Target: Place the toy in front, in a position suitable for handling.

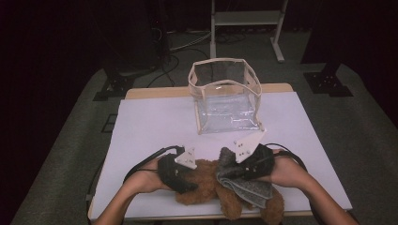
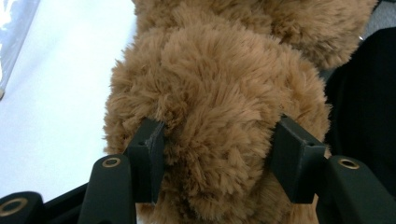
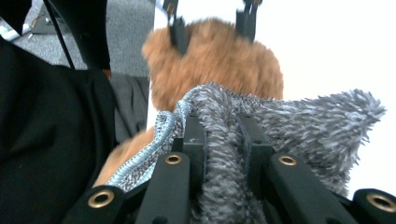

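Near the bottom middle of the high view, a fluffy brown stuffed toy (image 1: 206, 185) was lying on the white table top (image 1: 150, 126), close to the front edge. It was gripped by the left gripper (image 1: 187, 186), whose two black jaws were pressed into a round tuft of fur on both sides, as seen in the left gripper view (image 2: 215, 140). A shaggy grey knitted cloth (image 1: 248, 185) was pinched tight between the narrow jaws of the right gripper (image 1: 225, 174); in the right gripper view (image 3: 280, 126) it was bunched over the toy. A clear plastic bag with a cream trim (image 1: 225, 93) was standing open at the upper middle of the high view, well apart from both hands.

It was judged that the cloth was being pulled onto or off the toy. For this to be done well, the toy should be kept still by the left side, with enough squeeze that the soft fur is not let slip. The cloth should be drawn slowly and evenly, so nothing is snagged. The toy should also be kept away from the table's front edge, so it is not dropped.
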Motion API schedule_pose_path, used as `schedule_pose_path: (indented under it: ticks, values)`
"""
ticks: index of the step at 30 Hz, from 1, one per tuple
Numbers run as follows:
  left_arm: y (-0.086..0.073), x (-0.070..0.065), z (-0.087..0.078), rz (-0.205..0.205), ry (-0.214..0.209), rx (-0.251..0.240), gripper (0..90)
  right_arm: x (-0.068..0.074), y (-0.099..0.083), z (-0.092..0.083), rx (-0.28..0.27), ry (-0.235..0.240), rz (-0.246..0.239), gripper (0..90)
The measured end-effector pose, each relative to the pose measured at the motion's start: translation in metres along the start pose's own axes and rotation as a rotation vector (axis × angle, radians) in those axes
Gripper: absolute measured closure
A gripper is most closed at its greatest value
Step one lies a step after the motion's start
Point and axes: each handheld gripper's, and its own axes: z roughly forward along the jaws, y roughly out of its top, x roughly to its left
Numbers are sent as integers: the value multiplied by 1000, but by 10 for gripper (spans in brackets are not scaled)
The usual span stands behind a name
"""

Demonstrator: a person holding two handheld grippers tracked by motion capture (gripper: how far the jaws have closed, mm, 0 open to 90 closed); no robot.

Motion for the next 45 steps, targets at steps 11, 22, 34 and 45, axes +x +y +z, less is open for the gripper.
schedule_pose_path:
  ticks: [11, 22, 34, 45]
  values:
    - [-10, -2, 0, -33, 6, -52, 428, 4, -46, -11, -23, 8, 106, 758]
    - [2, -7, 2, -8, 17, -10, 428, 18, -103, -44, 18, -53, 201, 759]
    - [3, -6, 2, -5, 25, -12, 430, 18, -129, -46, -6, -70, 275, 761]
    - [19, -7, 10, 39, 24, 0, 431, 6, -93, -68, -157, -116, 209, 760]
